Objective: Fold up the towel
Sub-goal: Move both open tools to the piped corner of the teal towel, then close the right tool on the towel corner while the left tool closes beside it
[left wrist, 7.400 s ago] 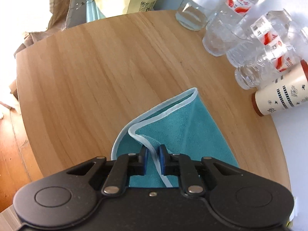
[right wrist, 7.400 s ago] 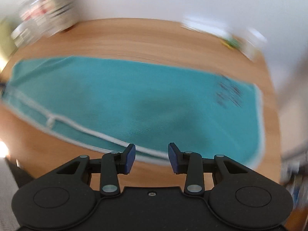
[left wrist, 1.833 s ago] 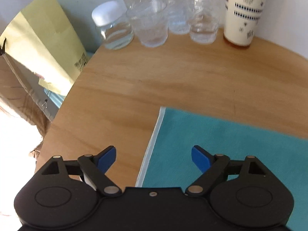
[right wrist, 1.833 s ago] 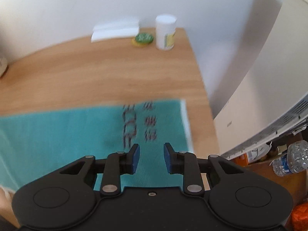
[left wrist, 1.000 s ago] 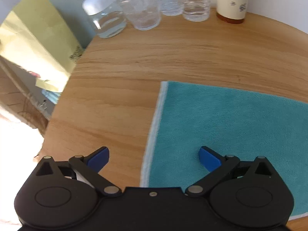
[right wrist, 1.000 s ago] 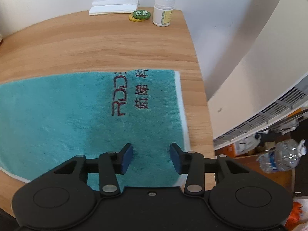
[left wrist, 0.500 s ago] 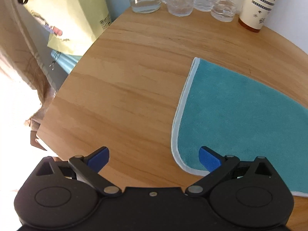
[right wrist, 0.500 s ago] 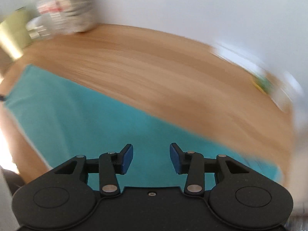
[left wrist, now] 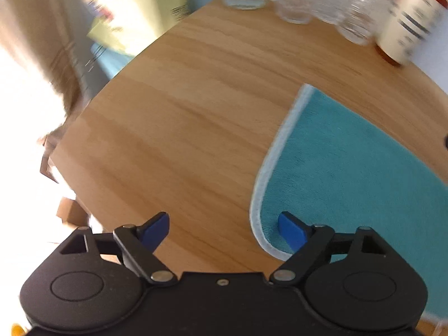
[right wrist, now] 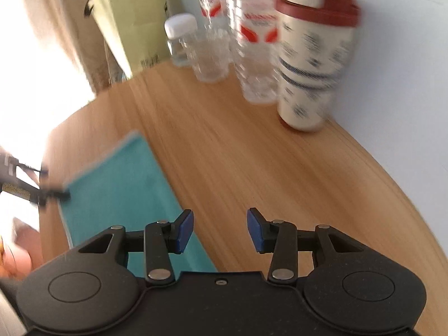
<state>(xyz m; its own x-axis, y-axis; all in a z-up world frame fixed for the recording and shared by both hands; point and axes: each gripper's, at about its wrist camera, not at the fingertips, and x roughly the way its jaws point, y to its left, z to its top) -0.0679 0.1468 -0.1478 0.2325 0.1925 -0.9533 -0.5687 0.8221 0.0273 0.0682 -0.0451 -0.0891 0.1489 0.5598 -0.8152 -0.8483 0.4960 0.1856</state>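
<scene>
Left gripper [left wrist: 224,228] hangs over the near-left part of the wooden table [left wrist: 179,117], jaws spread wide and holding nothing. One blue pad sits over bare wood, the other over the teal towel [left wrist: 358,173] just inside its white-trimmed left edge, so the rounded near corner lies between the pads. That reads as a line-up for pinching this corner to start a fold. The gripper looks tilted down toward the table; whether the pad touches the cloth cannot be told.

The towel lies flat on the table, apparently a single unfolded layer, well apart from the clutter at the far edge: a clear jar [right wrist: 179,39], water bottles [right wrist: 252,42] and a cream cup with a red lid [right wrist: 310,64], all blurred. A yellow paper bag [right wrist: 134,28] stands past the table's end.

Right gripper [right wrist: 220,231] is also open and empty, jaws moderately apart. It points along the towel's far long edge; its left pad is over teal cloth, its right pad over bare wood. It looks low and angled slightly down, likely set to take that edge. Folding not yet begun, judging by the flat cloth.
</scene>
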